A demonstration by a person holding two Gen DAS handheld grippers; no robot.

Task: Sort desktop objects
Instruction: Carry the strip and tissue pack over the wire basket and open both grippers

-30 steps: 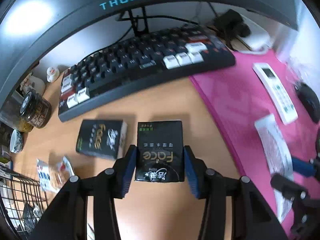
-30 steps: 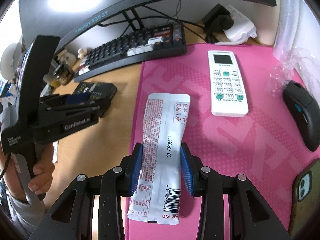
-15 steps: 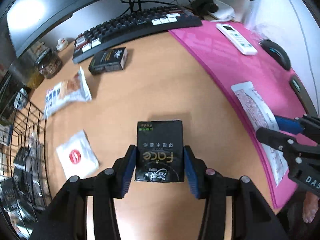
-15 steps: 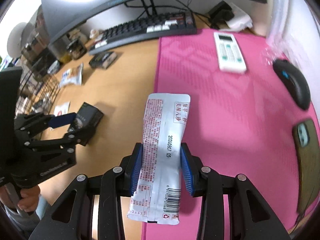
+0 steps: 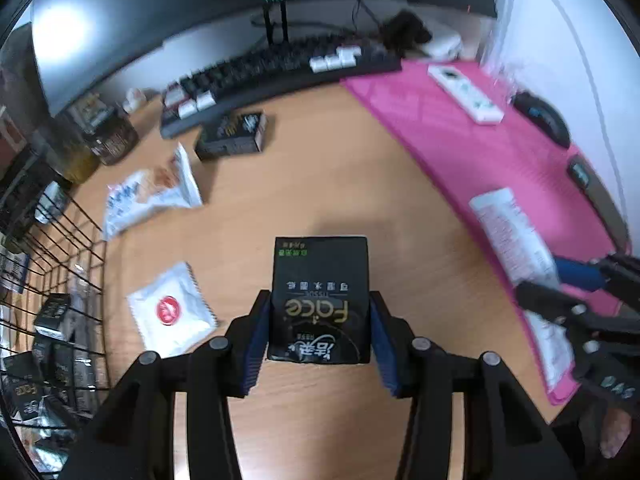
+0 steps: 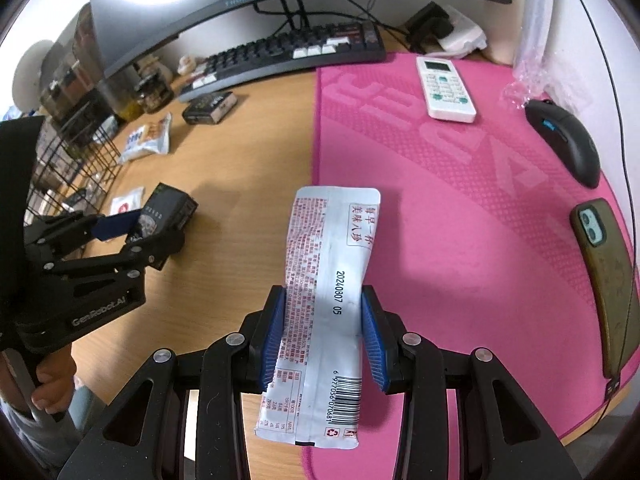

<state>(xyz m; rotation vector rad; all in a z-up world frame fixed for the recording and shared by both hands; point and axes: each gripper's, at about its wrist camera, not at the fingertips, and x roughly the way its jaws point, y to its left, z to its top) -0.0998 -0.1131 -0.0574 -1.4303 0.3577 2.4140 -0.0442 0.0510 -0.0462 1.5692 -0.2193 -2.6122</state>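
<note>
A wood-grain desk [image 6: 248, 184] with a smooth, faintly shiny finish carries a pink mat [image 6: 460, 208] of embossed, dimpled cloth along its right edge. The black tissue pack [image 5: 320, 300] wears glossy film; the white sachet [image 6: 328, 312] is slick printed foil. At the left edge, a black wire basket [image 5: 60, 248].

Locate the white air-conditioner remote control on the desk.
In the right wrist view, the white remote control lies on the pink desk mat, upper right, between the black keyboard and black computer mouse.
</note>
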